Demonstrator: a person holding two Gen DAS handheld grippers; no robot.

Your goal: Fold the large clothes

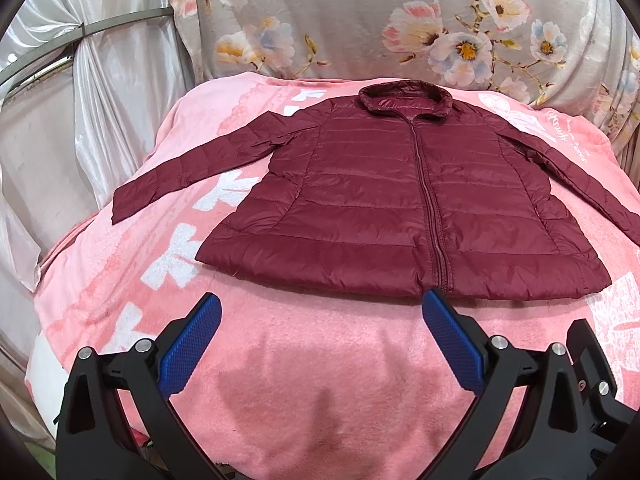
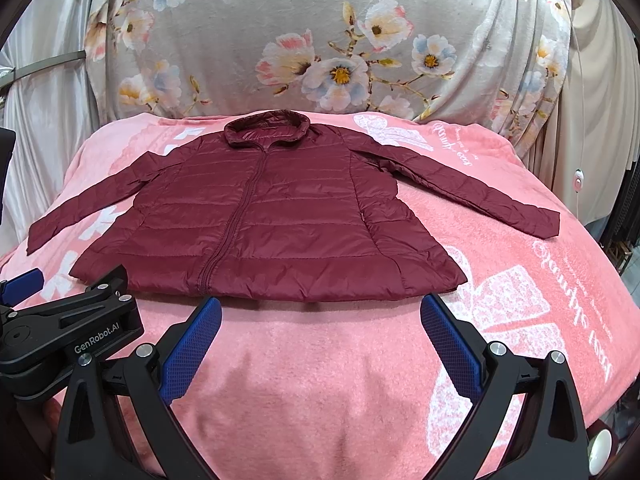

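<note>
Both grippers, left gripper point(image 1: 320, 312) and right gripper point(image 2: 320, 314), gaped wide, empty, short of flat jacket point(image 1: 404, 208) hem, probably staged for first fold.

One jacket point(image 1: 400, 208) lies on one pink blanket point(image 1: 300, 380), with two sleeves spread and one zip down its front. One flowered cloth point(image 1: 360, 20) hangs behind the jacket. Two grippers sit near its hem: left gripper point(image 1: 320, 308), right gripper point(image 2: 320, 310).

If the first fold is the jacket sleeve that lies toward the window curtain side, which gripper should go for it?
Probably the left gripper. That sleeve lies on its side of the jacket, while the right gripper would have to cross the body. Both are open and empty.
</note>
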